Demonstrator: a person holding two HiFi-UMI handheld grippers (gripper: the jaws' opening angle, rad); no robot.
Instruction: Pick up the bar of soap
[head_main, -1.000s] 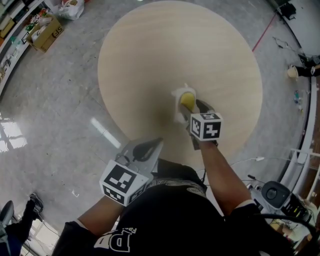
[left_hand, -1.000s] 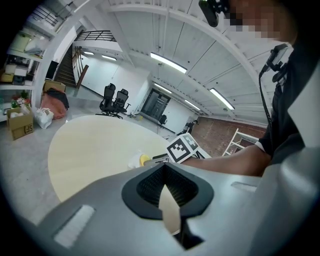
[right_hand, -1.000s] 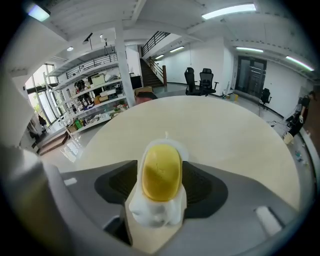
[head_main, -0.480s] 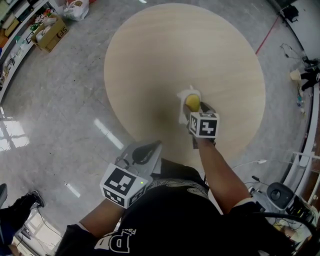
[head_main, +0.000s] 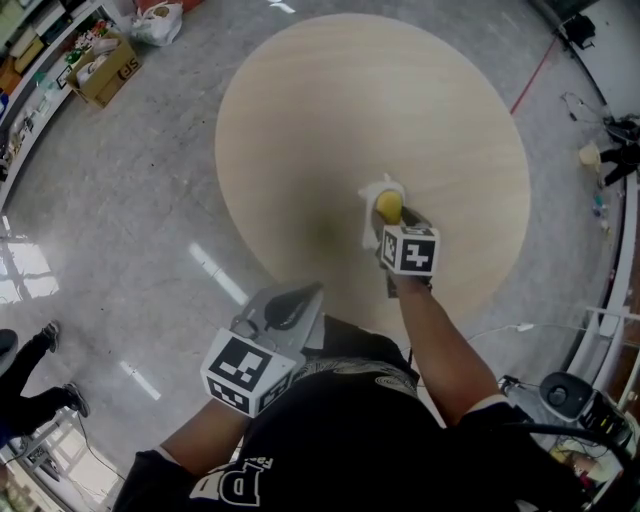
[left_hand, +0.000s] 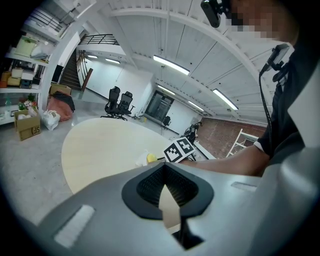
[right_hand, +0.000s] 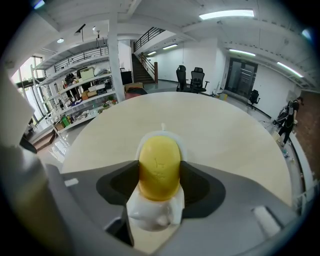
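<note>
A yellow oval bar of soap (head_main: 388, 205) lies in a white soap dish (head_main: 370, 232) on the round pale wooden table (head_main: 330, 110). My right gripper (head_main: 389, 213) points steeply down at it. In the right gripper view the bar of soap (right_hand: 159, 167) fills the gap between the dark pads (right_hand: 196, 185), which touch both its sides after the jaws have just been closing. The soap dish (right_hand: 155, 216) shows beneath it. My left gripper (head_main: 295, 298) hangs off the table's near edge with its jaws together and nothing held. From the left gripper (left_hand: 165, 172) view the bar of soap (left_hand: 151, 158) is far off.
A cardboard box (head_main: 105, 70) and a bag (head_main: 160, 20) sit on the grey floor at upper left beside shelves. A person's feet (head_main: 25, 390) stand at lower left. Cables and gear (head_main: 610, 130) lie at the right. Office chairs (right_hand: 190, 77) stand beyond the table.
My right gripper has crept a little closer over the soap, with the bar between its jaws. The left gripper has hardly shifted.
</note>
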